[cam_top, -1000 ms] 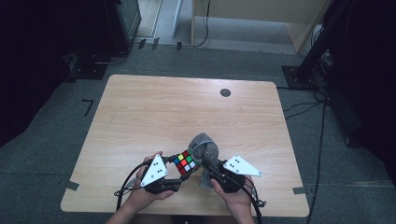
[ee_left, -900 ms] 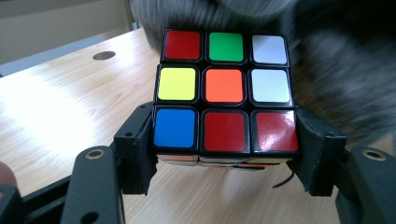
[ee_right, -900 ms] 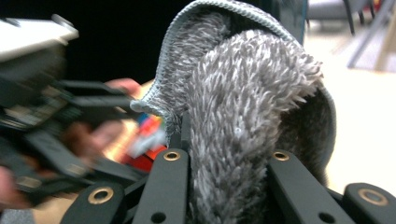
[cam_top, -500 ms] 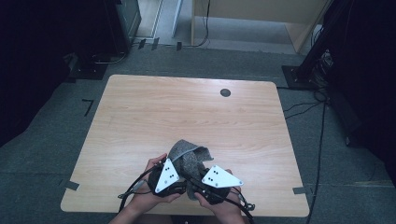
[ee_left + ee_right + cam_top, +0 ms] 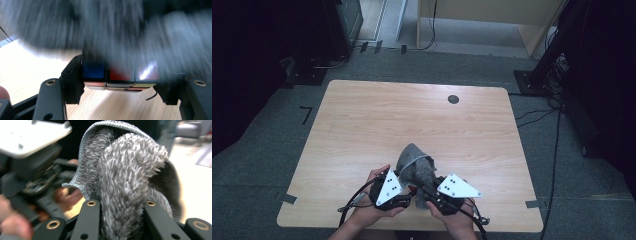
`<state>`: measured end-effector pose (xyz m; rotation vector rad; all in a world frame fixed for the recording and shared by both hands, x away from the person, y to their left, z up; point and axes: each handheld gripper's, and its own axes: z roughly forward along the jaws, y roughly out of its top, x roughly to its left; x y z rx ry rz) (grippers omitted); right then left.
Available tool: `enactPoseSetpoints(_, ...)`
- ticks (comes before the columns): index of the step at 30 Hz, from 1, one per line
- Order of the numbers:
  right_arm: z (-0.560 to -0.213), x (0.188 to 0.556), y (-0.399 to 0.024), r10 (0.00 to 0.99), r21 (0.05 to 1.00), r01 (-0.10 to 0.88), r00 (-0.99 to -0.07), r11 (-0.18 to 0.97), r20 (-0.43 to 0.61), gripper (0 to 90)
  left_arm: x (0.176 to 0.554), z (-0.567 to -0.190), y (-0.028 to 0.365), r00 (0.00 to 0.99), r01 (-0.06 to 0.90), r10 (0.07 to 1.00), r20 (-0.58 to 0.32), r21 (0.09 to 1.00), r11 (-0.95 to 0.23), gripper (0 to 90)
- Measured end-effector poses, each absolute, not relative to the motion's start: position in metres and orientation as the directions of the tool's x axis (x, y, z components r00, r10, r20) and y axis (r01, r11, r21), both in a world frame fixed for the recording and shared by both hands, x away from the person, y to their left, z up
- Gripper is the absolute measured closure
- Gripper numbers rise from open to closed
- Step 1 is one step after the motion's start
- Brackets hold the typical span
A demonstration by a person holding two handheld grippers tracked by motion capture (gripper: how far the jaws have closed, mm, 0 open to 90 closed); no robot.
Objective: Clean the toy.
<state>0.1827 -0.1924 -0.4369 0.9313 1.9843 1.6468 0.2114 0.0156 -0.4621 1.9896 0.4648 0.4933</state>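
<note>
**Cloth drapes over the held cube**

Low centre of the high view: the left gripper (image 5: pixel 120 85) pinches the puzzle cube (image 5: pixel 120 75), blue and red tiles showing. The right gripper (image 5: pixel 120 206) clamps a shaggy grey cloth (image 5: pixel 130 177), which rises above and flops onto the cube, just beside it.

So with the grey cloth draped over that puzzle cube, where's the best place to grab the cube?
Grip the puzzle cube across two opposite flat side faces, coming in level from its uncovered near side, as the left gripper does. The grey cloth hides its top; the flat parallel sides suit the jaws.
</note>
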Motion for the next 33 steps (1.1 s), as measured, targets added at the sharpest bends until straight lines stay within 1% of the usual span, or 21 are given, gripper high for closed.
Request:
enactPoseSetpoints(2, -0.434, 0.186, -0.204, 0.746, 0.966, 0.256, -0.648, 0.028, 0.150, 78.0, 0.212, -0.461, 0.018, 0.844, 0.116, 0.520, 0.132, 0.901, -0.418, 34.5)
enactPoseSetpoints(3, -0.434, 0.187, -0.208, 0.751, 0.964, 0.267, -0.638, 0.010, 0.169, 77.8, 0.213, -0.461, 0.019, 0.845, 0.117, 0.519, 0.127, 0.904, -0.412, 34.5)
enactPoseSetpoints(8, -0.438, 0.191, -0.211, 0.734, 0.962, 0.274, -0.651, -0.015, 0.196, 76.1, 0.214, -0.461, 0.023, 0.854, 0.113, 0.508, 0.109, 0.915, -0.386, 34.5)
enactPoseSetpoints(11, -0.443, 0.195, -0.218, 0.730, 0.947, 0.313, -0.630, -0.074, 0.265, 76.8, 0.216, -0.459, 0.029, 0.866, 0.126, 0.496, 0.058, 0.936, -0.330, 34.5)
enactPoseSetpoints(13, -0.448, 0.199, -0.222, 0.747, 0.938, 0.339, -0.605, -0.071, 0.276, 77.0, 0.218, -0.456, 0.035, 0.880, 0.143, 0.475, 0.002, 0.952, -0.270, 34.5)
enactPoseSetpoints(15, -0.452, 0.201, -0.225, 0.745, 0.930, 0.357, -0.596, -0.090, 0.301, 76.9, 0.219, -0.454, 0.040, 0.885, 0.140, 0.465, -0.012, 0.960, -0.242, 34.5)
enactPoseSetpoints(19, -0.454, 0.204, -0.226, 0.744, 0.925, 0.371, -0.594, -0.083, 0.306, 76.8, 0.221, -0.454, 0.045, 0.883, 0.145, 0.469, -0.021, 0.962, -0.230, 34.5)
enactPoseSetpoints(22, -0.450, 0.202, -0.226, 0.725, 0.923, 0.372, -0.608, -0.101, 0.325, 76.6, 0.222, -0.458, 0.041, 0.873, 0.146, 0.487, 0.008, 0.950, -0.277, 34.5)
enactPoseSetpoints(24, -0.444, 0.199, -0.223, 0.708, 0.930, 0.353, -0.630, -0.104, 0.318, 76.6, 0.221, -0.461, 0.038, 0.875, 0.144, 0.484, 0.014, 0.947, -0.289, 34.5)
enactPoseSetpoints(26, -0.440, 0.196, -0.220, 0.711, 0.941, 0.327, -0.642, -0.084, 0.287, 76.6, 0.219, -0.459, 0.038, 0.883, 0.136, 0.470, 0.009, 0.952, -0.274, 34.5)
enactPoseSetpoints(28, -0.442, 0.195, -0.219, 0.733, 0.951, 0.303, -0.633, -0.063, 0.250, 76.8, 0.218, -0.456, 0.040, 0.886, 0.128, 0.463, 0.004, 0.959, -0.252, 34.5)
enactPoseSetpoints(33, -0.453, 0.200, -0.222, 0.754, 0.940, 0.337, -0.601, -0.061, 0.264, 76.9, 0.221, -0.454, 0.047, 0.883, 0.151, 0.469, -0.034, 0.965, -0.214, 34.5)
